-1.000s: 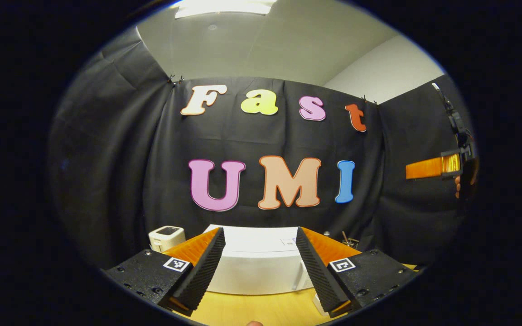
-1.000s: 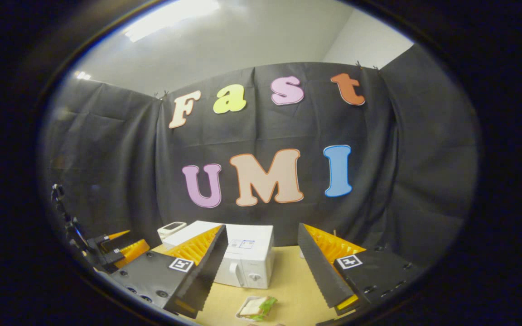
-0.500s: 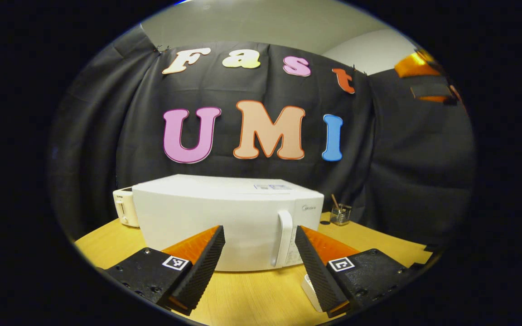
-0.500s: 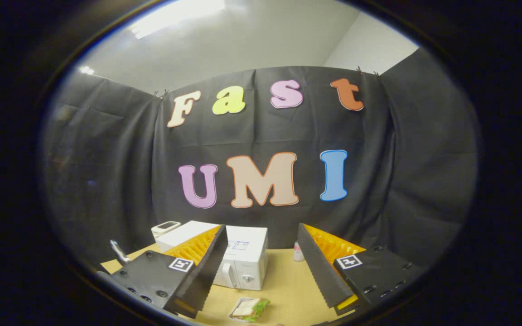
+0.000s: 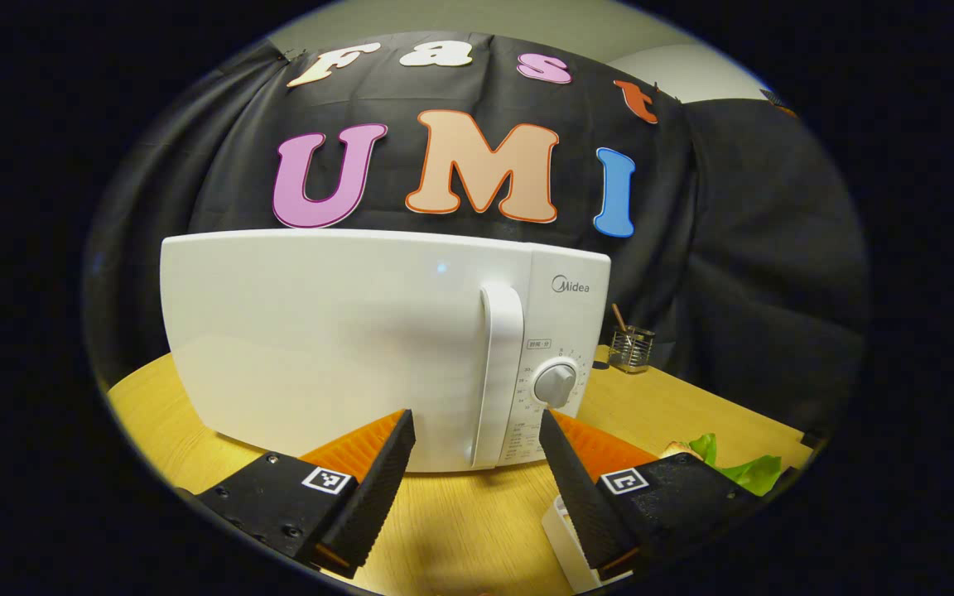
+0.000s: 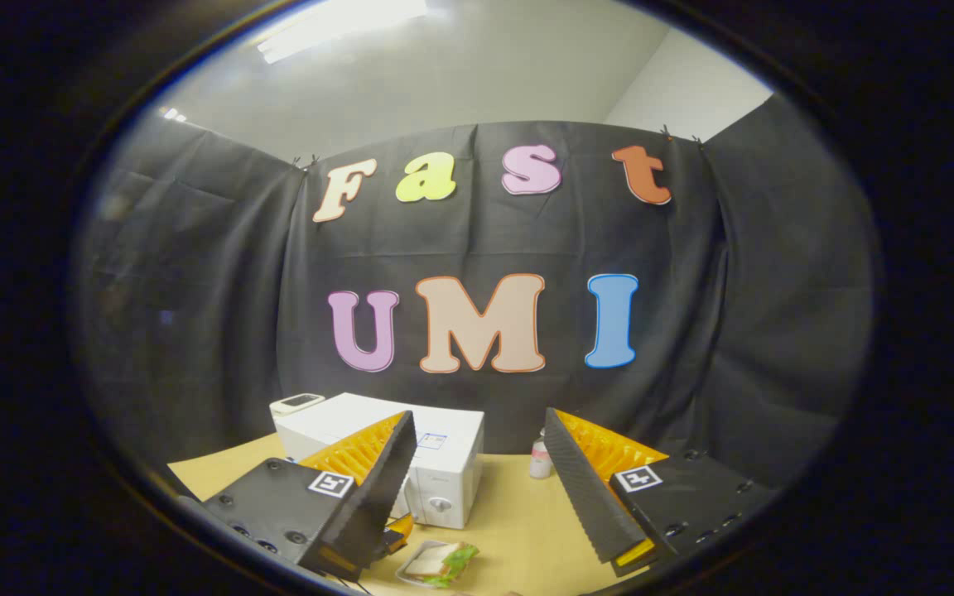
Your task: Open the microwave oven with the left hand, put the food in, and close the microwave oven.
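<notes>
A white microwave (image 5: pixel 320 339) stands on the wooden table (image 5: pixel 460 521) with its door closed. Its vertical handle (image 5: pixel 500 372) and dial (image 5: pixel 556 385) face me. My left gripper (image 5: pixel 475 418) is open, close in front of the handle, fingers apart from it. In the right gripper view the microwave (image 6: pixel 448 463) sits farther off. The food, a sandwich with lettuce in a white tray (image 6: pixel 437 563), lies on the table before it. My right gripper (image 6: pixel 479 418) is open and holds nothing, high above the table. Lettuce (image 5: pixel 734 470) peeks past my left gripper's right finger.
A glass holder with sticks (image 5: pixel 630 346) stands right of the microwave. A small bottle (image 6: pixel 539 455) is on the table behind it, and a small white appliance (image 6: pixel 299 403) sits at its far left. Black cloth walls close the booth.
My left gripper has dropped and moved in toward the microwave front, so the door and handle now loom large. My right gripper has barely shifted.
</notes>
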A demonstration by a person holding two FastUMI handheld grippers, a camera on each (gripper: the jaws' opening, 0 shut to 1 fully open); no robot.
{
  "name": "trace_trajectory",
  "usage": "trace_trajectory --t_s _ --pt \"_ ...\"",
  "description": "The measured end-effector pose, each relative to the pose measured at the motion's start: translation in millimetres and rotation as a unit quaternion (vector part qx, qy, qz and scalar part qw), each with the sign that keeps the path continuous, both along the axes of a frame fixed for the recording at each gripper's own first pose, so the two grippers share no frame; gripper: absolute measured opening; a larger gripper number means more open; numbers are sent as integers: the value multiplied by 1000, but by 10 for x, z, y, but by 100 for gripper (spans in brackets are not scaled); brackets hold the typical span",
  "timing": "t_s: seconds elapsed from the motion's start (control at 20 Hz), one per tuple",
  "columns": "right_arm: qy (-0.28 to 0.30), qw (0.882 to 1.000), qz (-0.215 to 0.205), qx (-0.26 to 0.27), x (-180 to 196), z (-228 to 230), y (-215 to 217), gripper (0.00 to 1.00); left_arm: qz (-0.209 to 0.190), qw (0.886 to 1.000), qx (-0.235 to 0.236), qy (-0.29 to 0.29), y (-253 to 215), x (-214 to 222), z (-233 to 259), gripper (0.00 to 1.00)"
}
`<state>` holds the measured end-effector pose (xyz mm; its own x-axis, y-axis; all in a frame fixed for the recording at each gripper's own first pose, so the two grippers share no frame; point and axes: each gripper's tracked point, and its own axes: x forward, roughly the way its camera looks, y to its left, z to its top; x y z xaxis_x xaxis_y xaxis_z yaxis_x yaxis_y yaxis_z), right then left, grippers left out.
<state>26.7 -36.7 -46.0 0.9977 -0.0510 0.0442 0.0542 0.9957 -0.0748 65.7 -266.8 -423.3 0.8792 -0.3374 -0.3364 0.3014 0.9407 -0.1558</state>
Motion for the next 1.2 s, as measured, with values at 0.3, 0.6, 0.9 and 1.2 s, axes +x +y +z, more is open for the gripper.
trace_trajectory --t_s 0.3,0.6,0.9,1.2 --pt "-4 1000 13 -23 29 -104 141 94 2 1000 18 3 -149 194 -188 81" --pt "-3 998 33 -58 -13 -200 382 96 -1 1000 12 9 -196 251 -297 58" --pt "-5 995 54 -83 -47 -290 602 97 -4 999 49 13 -208 258 -382 27" --pt "9 996 64 -66 29 -425 655 97 -20 998 61 5 -223 257 -383 24"
